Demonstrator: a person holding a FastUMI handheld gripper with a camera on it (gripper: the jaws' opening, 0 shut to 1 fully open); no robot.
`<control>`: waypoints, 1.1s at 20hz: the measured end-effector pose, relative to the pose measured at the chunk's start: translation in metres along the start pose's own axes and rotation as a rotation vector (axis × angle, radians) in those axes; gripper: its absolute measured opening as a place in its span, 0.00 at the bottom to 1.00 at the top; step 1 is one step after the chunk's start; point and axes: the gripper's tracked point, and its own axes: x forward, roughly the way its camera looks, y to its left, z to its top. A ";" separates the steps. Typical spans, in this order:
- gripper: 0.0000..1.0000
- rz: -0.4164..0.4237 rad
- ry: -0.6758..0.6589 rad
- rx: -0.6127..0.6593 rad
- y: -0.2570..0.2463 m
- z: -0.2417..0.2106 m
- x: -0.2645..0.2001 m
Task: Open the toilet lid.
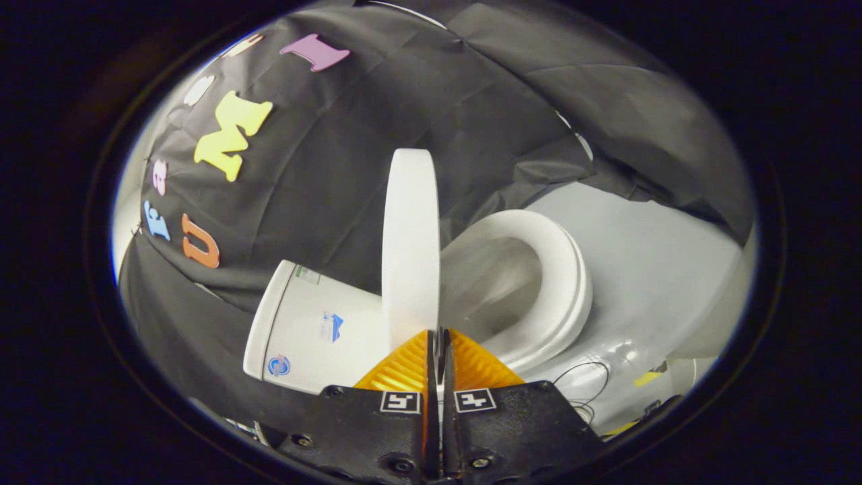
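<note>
The white toilet lid (409,236) stands raised, seen edge-on, rising straight ahead of my fingers. It is apart from the seat ring (564,283) and the open bowl (495,286), which lie to its right. On its other side is the white tank (316,330) with small stickers. My gripper (438,335) has its orange fingers (404,367) closed to a thin slit at the lid's lower rim. A sliver of white rim shows between them, so they pinch the lid's edge.
Pale grey floor (660,269) spreads beyond the seat. A thin dark cable loop (584,377) and a yellow tape mark (648,377) lie on it near the toilet's base. Black cloth wall (471,101) hangs behind the tank and lid.
</note>
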 end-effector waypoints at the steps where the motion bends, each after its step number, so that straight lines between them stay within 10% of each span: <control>1: 0.06 -0.007 -0.004 -0.014 0.003 0.000 -0.001; 22: 0.06 -0.040 -0.061 -0.164 0.063 -0.007 -0.008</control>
